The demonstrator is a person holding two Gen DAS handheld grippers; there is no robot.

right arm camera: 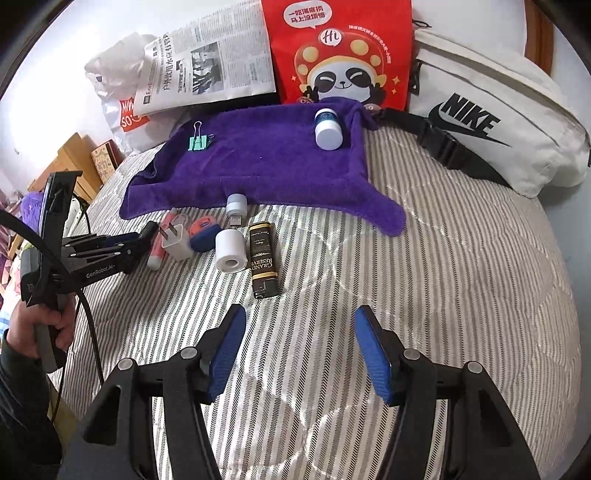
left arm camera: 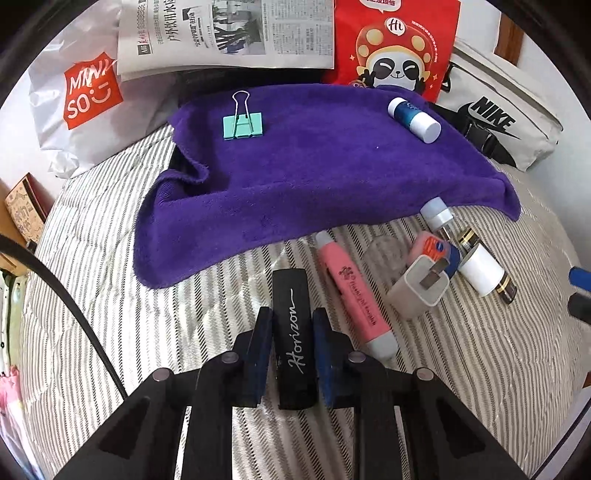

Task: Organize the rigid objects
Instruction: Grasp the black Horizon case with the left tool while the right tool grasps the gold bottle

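My left gripper is shut on a black stick marked "Horizon", low over the striped bed cover. To its right lie a pink tube, a white plug, an orange-and-blue item, a white cylinder and a small white cap piece. A purple towel behind them carries a teal binder clip and a blue-and-white bottle. My right gripper is open with nothing in it, just in front of a black-and-gold lighter.
Along the back stand a Miniso bag, a newspaper, a red panda bag and a white Nike bag. A person's hand holds the left gripper's handle. Wooden furniture is at the left.
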